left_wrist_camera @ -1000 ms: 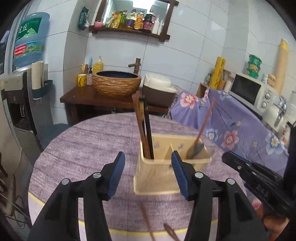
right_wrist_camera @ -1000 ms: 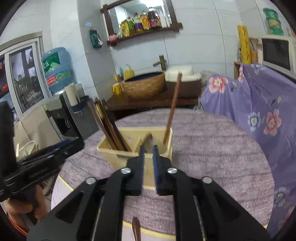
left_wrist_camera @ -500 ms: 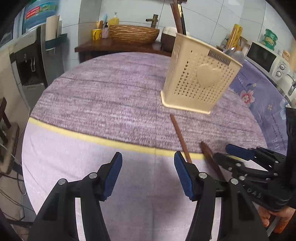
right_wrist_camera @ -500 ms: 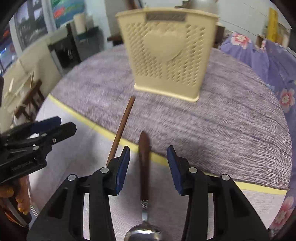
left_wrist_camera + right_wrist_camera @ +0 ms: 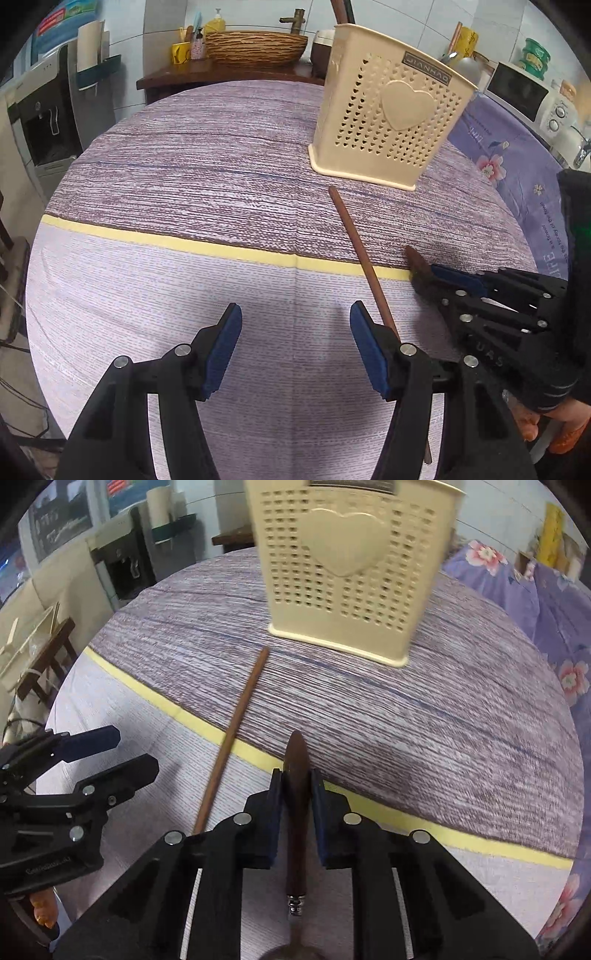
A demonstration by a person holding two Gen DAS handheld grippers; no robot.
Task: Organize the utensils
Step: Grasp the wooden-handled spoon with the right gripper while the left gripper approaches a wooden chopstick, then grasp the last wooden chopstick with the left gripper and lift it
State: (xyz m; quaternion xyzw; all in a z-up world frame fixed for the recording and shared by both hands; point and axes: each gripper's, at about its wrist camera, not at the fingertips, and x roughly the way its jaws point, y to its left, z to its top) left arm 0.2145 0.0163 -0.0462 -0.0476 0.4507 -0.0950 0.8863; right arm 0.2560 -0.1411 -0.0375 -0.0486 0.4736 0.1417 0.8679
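A cream perforated utensil holder (image 5: 391,122) with a heart on its front stands on the round table; it also shows in the right wrist view (image 5: 351,565). A brown chopstick (image 5: 360,254) lies on the cloth in front of it, also seen in the right wrist view (image 5: 232,734). My right gripper (image 5: 297,775) is shut on the dark wooden handle of a spoon (image 5: 297,830) that lies on the table. My left gripper (image 5: 295,332) is open and empty, low over the table, with the chopstick passing by its right finger.
The table (image 5: 184,177) has a purple striped cloth with a yellow band. A floral purple cover (image 5: 517,155) lies to the right. A water dispenser (image 5: 40,122) stands left, and a wooden stand with a woven basin (image 5: 255,46) stands behind.
Both grippers dropped from above the holder to the table's front. The right gripper opened, then closed on the spoon handle. The left gripper stayed open.
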